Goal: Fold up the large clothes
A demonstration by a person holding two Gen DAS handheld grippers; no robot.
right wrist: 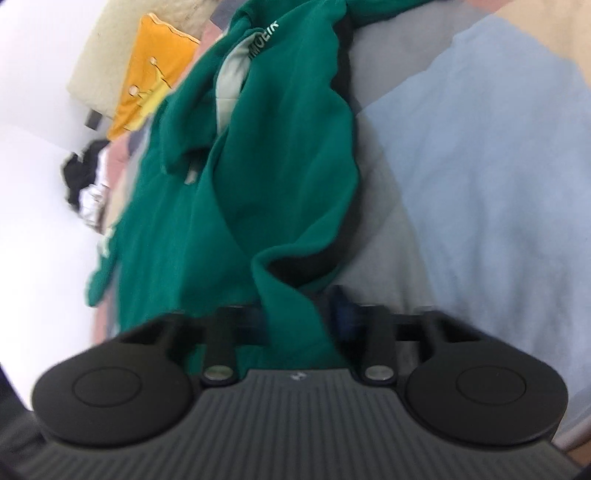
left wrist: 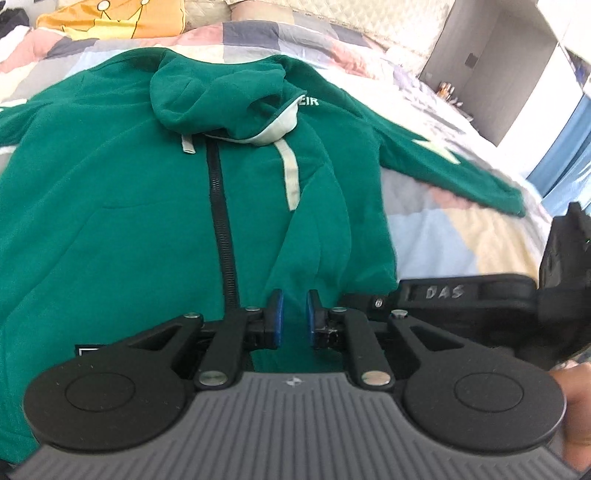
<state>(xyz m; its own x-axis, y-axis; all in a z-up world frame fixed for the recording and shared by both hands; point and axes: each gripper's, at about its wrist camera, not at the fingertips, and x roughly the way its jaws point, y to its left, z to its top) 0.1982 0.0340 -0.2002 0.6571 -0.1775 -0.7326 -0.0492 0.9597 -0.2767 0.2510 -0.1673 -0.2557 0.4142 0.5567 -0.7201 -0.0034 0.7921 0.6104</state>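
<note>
Left wrist view
Green hoodie (left wrist: 110, 206): lies front-up across the bed, filling the frame from 9 o'clock to centre, hood toward 12 o'clock.
Hood (left wrist: 218, 96): folded down over the chest, pale lining showing at its edge.
Zipper (left wrist: 223, 229): black, closed, running from the hood down toward 6 o'clock.
Drawstrings (left wrist: 290, 173): two pale cords, one on each side of the zipper.
Sleeve (left wrist: 454, 173): stretched out toward 3 o'clock over the patchwork bedspread (left wrist: 461, 236).
Left hand-held gripper (left wrist: 294, 317): blue pads nearly together with a narrow slit between them, green hem cloth in that slit; whether the pads pinch it I cannot tell.
Right hand-held gripper (left wrist: 461, 295): black body at 3 o'clock, just beside the hoodie's lower corner.
Yellow cushion (left wrist: 118, 18): at 11 o'clock by the headboard.

Right wrist view (blurred)
Green hoodie (right wrist: 258, 166): runs from 12 o'clock down to centre, bunched in a ridge.
Right hand-held gripper (right wrist: 299, 317): jaws closed in on a raised fold of green cloth that comes up between them.
Patchwork bedspread (right wrist: 480, 166): grey and pale blue, from 1 to 4 o'clock.
Yellow cushion (right wrist: 151, 74): at 11 o'clock.
Dark clothes (right wrist: 86, 181): small heap at 9 o'clock.
</note>
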